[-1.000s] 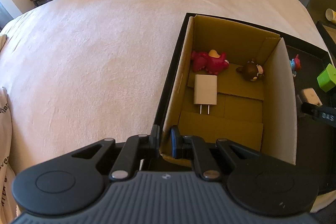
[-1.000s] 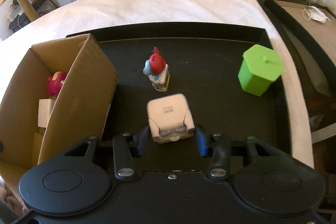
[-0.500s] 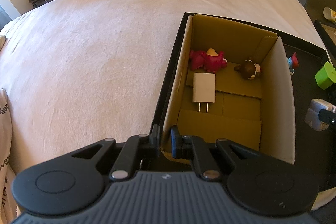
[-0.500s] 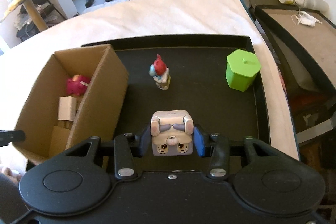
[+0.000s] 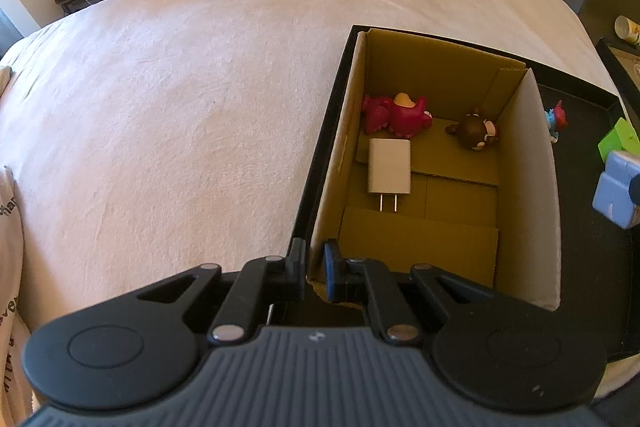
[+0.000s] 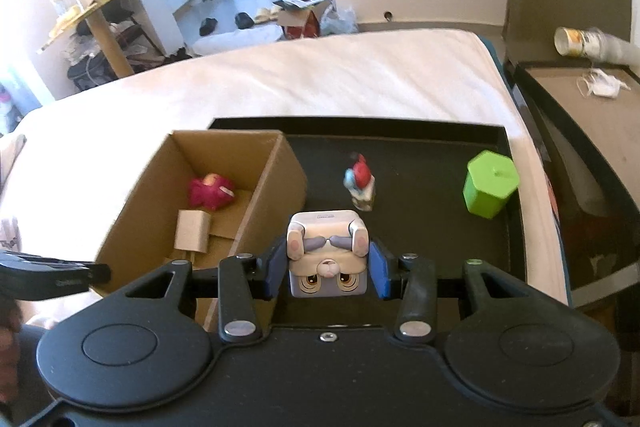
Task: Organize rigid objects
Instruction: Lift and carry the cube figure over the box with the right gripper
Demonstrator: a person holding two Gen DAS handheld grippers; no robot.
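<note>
Your right gripper is closing snugly on the cube toy, holding it above the black tray beside the cardboard box. Your left gripper is pinching the box's near-left wall, jaws almost together. You are working over a white bedspread, with a cluttered, sunlit room lying beyond

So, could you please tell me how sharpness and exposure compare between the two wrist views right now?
Left wrist view: crisp, with even warm light inside the cardboard box and on the white charger. Right wrist view: softer, with motion smear on the box edges and background, and the bedspread blown out, though the cube toy stays sharp.
</note>
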